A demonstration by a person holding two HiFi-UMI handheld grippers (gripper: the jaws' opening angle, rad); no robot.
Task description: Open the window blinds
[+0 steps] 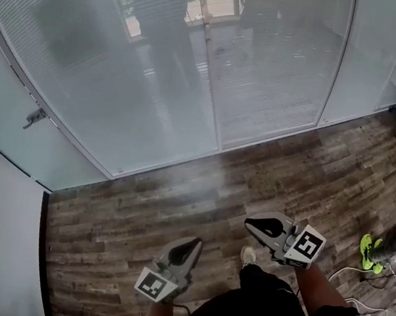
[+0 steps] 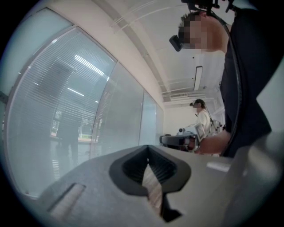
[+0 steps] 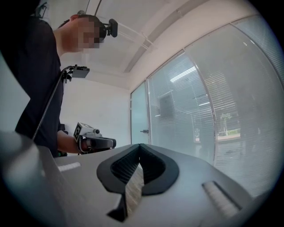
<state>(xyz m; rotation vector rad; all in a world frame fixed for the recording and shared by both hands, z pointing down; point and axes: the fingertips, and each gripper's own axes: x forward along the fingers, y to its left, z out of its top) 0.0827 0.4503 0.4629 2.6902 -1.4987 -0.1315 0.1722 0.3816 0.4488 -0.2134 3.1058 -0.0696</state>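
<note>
Fingers [image 2: 178,172] of both the left gripper [image 1: 195,243] and right gripper [image 1: 250,225] are pressed together, empty. The blinds [image 1: 268,76] stand well apart.

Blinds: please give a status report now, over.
Left gripper and right gripper both shut, empty. Blinds down, not yet reached. Only bare floor ahead, no obstacle seen.

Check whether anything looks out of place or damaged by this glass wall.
Nothing looks damaged or spilled. The blinds hang lowered and even. The only clutter is loose white cables and a bright green item on the wood floor at the right.
</note>
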